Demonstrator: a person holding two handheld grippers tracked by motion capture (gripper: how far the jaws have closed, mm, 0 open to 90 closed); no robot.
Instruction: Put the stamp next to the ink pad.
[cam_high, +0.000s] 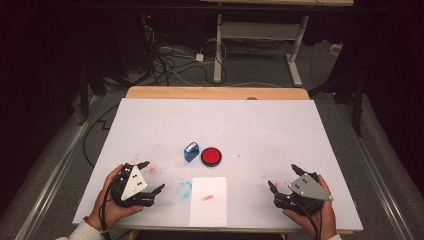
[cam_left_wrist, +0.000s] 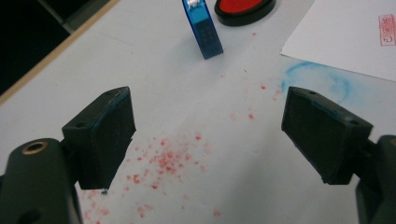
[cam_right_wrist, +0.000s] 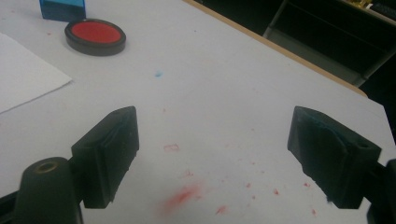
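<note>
- Left gripper (cam_high: 152, 177) sits at the near left of the table (cam_high: 300, 130), jaws wide apart, nothing in them.
- Right gripper (cam_high: 283, 178) at the near right, jaws spread too, empty.
- Blue stamp (cam_high: 190, 151) stands mid-table, just beside the red ink pad (cam_high: 211, 156).
- Paper (cam_high: 208, 201) lies near the front edge, with a red mark on it.

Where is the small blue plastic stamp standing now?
In the high view, the small blue plastic stamp stands near the table's middle, just left of the round red ink pad, beyond the white paper sheet.
</note>
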